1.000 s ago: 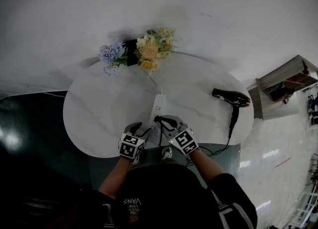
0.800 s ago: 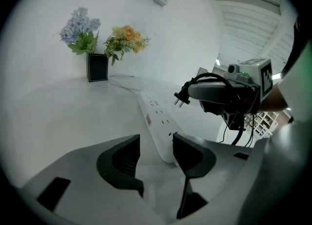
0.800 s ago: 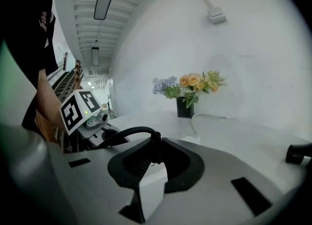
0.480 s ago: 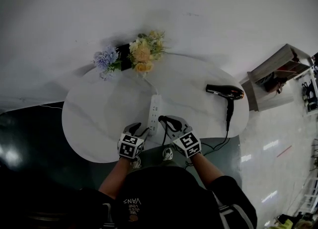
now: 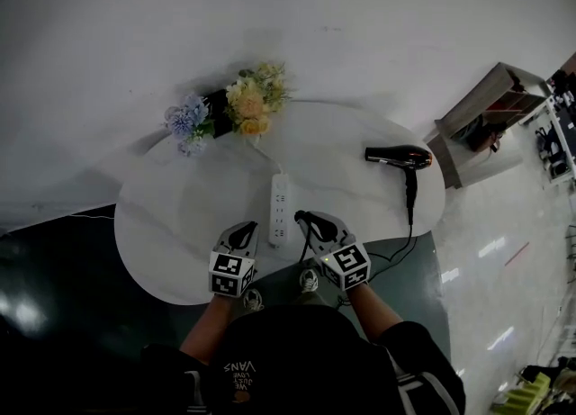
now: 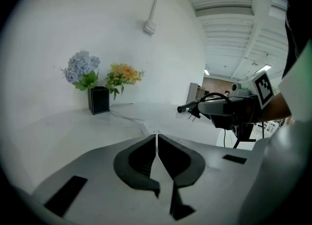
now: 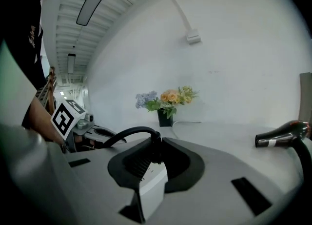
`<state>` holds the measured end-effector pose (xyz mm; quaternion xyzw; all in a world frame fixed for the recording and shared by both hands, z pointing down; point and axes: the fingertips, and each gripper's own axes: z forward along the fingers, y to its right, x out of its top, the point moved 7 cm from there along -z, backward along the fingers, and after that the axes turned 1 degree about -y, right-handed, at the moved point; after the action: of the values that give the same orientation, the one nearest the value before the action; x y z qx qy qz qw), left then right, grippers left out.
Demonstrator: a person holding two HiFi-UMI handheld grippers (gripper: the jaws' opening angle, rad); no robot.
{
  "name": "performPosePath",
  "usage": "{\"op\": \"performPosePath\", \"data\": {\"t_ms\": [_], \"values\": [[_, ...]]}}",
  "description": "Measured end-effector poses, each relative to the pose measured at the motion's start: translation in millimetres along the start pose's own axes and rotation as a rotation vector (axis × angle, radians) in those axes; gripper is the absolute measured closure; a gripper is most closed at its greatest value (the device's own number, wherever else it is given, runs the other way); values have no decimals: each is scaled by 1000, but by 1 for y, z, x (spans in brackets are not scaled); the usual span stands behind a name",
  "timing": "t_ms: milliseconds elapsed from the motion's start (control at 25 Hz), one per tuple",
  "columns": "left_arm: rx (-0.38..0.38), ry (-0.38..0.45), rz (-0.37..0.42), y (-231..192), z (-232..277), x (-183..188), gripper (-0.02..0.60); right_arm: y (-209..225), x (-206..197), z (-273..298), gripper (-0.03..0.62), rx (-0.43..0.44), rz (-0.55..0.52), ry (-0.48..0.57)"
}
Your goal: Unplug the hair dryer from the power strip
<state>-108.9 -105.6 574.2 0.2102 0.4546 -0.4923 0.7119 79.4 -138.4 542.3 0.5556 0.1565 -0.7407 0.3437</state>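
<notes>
Plug (image 6: 188,107) seemingly free, left gripper view

A big, bright work room, more like a studio or lab than a home.
A round white table (image 5: 171,215) stands against a bare white wall (image 5: 378,26), with flowers (image 5: 243,98) in a black vase (image 5: 217,102) at 11 o'clock on it. The floor (image 5: 486,251) is hard and shiny. An open shelf (image 5: 475,118) stands at 2 o'clock. The ceiling (image 6: 234,4) is high, with beams and long lights (image 6: 261,69).
</notes>
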Motion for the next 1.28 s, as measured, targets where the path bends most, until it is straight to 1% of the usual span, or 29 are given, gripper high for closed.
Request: {"op": "performPosePath", "data": {"t_ms": [160, 360, 560, 720, 840, 1040, 1280], "values": [[2, 58, 39, -4, -17, 11, 557, -7, 3, -13, 519, -68, 27, 30], [-9, 126, 66, -9, -38, 23, 563, -22, 12, -28, 519, -132, 60, 81], [-39, 185, 74, -10, -61, 36, 563, -36, 16, -41, 519, -185, 102, 137], [-66, 224, 100, -7, -76, 40, 563, -47, 16, -53, 519, -228, 110, 160], [-82, 252, 129, -6, -86, 45, 563, -56, 22, -60, 519, -257, 121, 180], [-77, 331, 139, -8, -107, 51, 563, -68, 20, -72, 519, -298, 141, 213], [-91, 367, 174, -11, -125, 49, 563, -83, 20, -82, 519, -322, 160, 228]]}}
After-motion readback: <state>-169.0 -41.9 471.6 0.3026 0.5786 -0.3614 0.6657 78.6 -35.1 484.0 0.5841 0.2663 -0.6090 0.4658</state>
